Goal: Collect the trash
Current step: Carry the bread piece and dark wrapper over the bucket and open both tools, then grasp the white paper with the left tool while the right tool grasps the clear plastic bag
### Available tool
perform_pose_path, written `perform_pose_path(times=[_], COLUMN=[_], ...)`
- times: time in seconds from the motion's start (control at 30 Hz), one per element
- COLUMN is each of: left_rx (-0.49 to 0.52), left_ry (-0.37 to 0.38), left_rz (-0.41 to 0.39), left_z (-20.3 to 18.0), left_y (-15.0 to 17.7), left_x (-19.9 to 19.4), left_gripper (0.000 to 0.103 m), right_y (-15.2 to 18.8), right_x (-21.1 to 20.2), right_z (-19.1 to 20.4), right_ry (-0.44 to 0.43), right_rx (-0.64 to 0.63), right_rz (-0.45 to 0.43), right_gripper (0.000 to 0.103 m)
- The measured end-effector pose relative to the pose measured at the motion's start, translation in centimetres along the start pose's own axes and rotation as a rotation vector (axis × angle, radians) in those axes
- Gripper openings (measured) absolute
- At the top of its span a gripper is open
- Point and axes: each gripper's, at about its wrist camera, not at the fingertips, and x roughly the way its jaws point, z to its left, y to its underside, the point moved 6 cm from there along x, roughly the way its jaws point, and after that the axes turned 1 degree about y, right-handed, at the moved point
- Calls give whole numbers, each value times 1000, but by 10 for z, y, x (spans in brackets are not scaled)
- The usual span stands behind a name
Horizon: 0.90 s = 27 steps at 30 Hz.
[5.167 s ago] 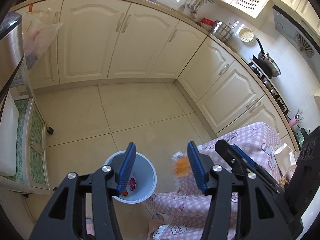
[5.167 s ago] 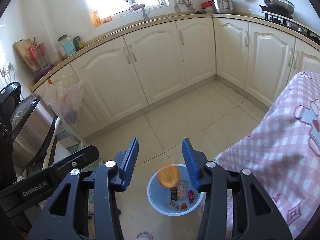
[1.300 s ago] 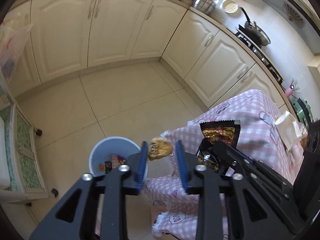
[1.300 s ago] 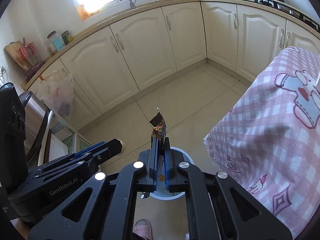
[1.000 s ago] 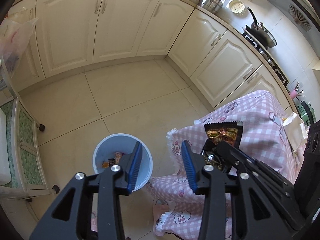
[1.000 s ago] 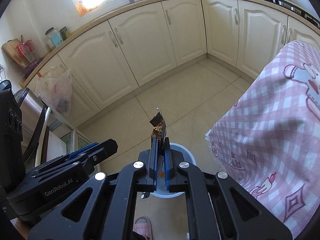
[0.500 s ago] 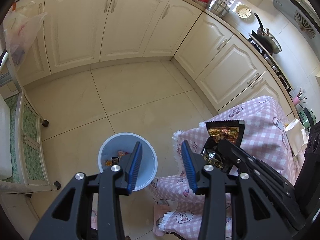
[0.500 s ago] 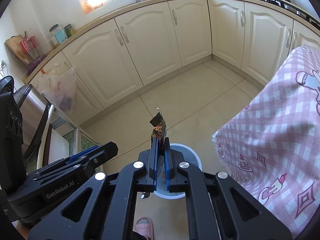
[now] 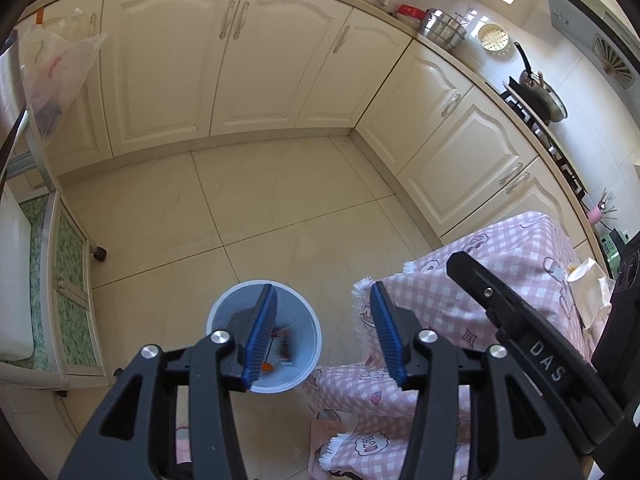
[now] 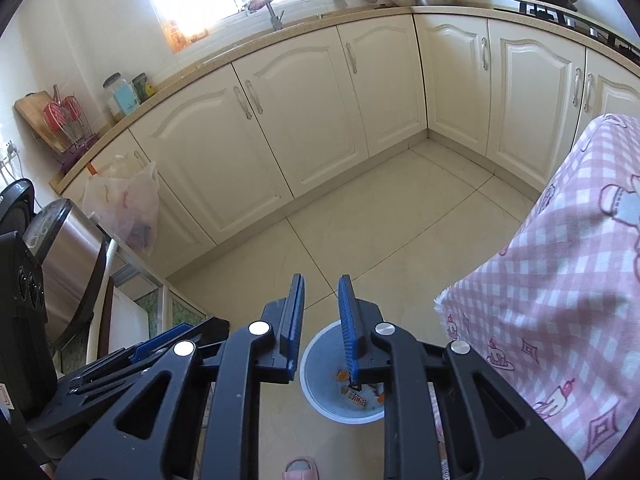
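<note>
Bin (image 9: 308, 344) (pale blue, round) stands on the tiled floor (image 9: 280, 200), scraps of trash (image 10: 356, 398) lying inside. Left gripper (image 9: 324, 332) hangs above it with jaws spread wide, empty. Right gripper (image 10: 320, 320) hovers over the bin too, jaws parted, gripping nothing. Pink checked tablecloth (image 10: 560, 300) sits at three o'clock.

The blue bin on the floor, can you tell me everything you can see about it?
The blue bin is a round, open-topped pail that looks like pale plastic. It stands upright on the tiled floor, beside the corner of the pink checked tablecloth. Small scraps of trash, some orange, lie on its bottom. Nothing grips it.
</note>
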Motion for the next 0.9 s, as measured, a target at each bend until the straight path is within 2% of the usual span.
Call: perform_pose_path(times=[0.2, 0.37, 0.6, 0.83, 0.9], left_rx=[46, 128, 247, 372, 396], left_ry=[38, 98, 190, 248, 247], left_rz=[-17, -33, -44, -16, -13], left_z=[-34, -90, -184, -280, -300], left_y=[1, 10, 35, 69, 75], left_x=[-15, -35, -54, -50, -45], left_gripper=[48, 48, 56, 60, 68], right_y=[-2, -5, 1, 17, 24], right_x=[-33, -84, -168, -239, -255], right_z=[-15, -47, -116, -203, -231], right_ry=[38, 92, 204, 332, 374], right_rx=[9, 41, 114, 225, 274], right_rz=[-42, -115, -238, -333, -355], right_gripper=[18, 21, 29, 45, 51])
